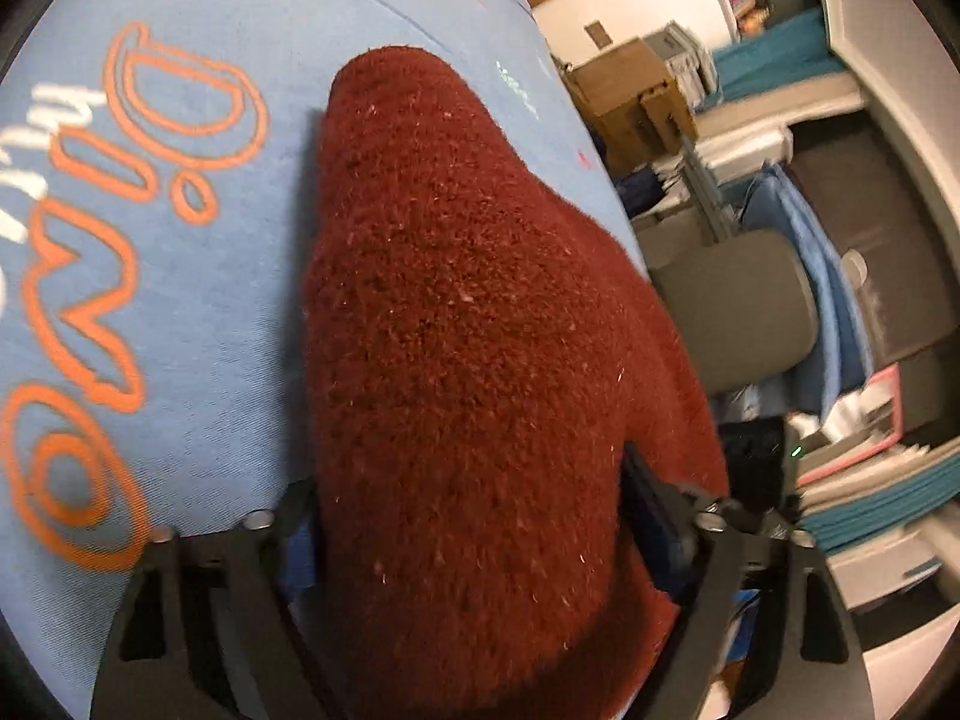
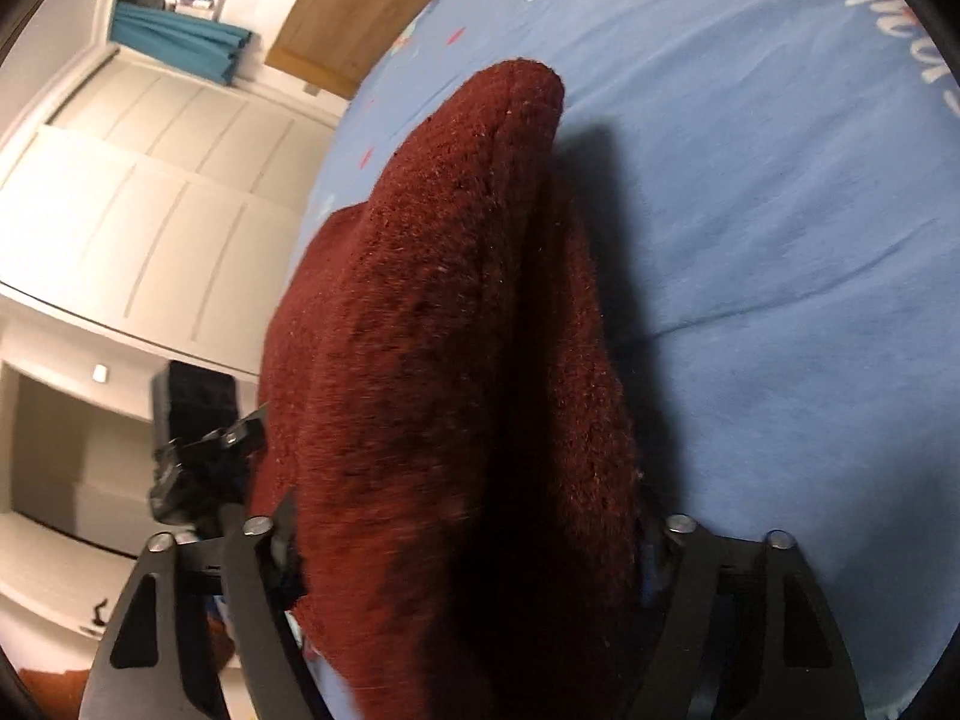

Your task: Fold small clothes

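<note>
I hold a red sweater up over the blue sheet.

My left gripper [image 1: 468, 516] pinches the sweater [image 1: 480, 324]. My right gripper [image 2: 468, 522] pinches it too. The sweater hangs in a thick fold above the sheet [image 2: 750, 192]. A chair [image 1: 744, 312] stands near the bed.

Cloth: we see a dark red knitted garment [image 1: 480, 330] bunched between the jaws of our left gripper [image 1: 474, 546], filling the middle of the view.
Grip: the fabric hides the pads, so we cannot tell whether they press on it.
Bed: a light blue sheet [image 1: 210, 276] with orange lettering [image 1: 120, 240] lies beneath.
Background: a grey chair [image 1: 738, 312], cardboard boxes [image 1: 630, 90] and stacked papers [image 1: 870, 468] at right.
</note>
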Available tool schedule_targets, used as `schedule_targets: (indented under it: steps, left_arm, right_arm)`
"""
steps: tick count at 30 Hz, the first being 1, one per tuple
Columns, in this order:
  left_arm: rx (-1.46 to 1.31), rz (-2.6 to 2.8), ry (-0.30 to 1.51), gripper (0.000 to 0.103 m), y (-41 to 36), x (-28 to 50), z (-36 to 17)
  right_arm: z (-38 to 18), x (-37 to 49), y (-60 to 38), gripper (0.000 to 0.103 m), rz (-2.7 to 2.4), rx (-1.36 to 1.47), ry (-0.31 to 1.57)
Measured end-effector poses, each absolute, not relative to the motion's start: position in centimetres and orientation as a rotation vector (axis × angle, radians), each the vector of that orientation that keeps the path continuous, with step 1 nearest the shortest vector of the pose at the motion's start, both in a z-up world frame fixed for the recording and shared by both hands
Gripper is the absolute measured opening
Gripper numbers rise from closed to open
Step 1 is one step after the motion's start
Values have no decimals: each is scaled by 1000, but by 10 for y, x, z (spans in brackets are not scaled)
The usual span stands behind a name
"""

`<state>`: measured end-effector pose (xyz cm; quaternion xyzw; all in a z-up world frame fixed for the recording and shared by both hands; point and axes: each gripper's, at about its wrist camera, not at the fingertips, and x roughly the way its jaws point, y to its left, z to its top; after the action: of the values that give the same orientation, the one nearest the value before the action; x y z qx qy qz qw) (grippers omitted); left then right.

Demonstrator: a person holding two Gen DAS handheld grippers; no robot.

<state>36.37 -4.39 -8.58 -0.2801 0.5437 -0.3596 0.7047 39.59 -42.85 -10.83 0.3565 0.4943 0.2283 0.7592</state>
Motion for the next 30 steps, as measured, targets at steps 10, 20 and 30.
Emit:
schedule_targets:
  steps: [10,20,30]
  left_arm:
    - [-749,-853,1118,54,15,380,-50]
    - [-660,-738,1063,54,114,374,-12]
    - [-512,-606,1188,65,135,353,-43]
  right_arm:
    - [-72,395,-411,52,528,735,980]
    - [-44,423,-343,52,675,706,920]
    - [-96,414,-323,62,588,713,1074]
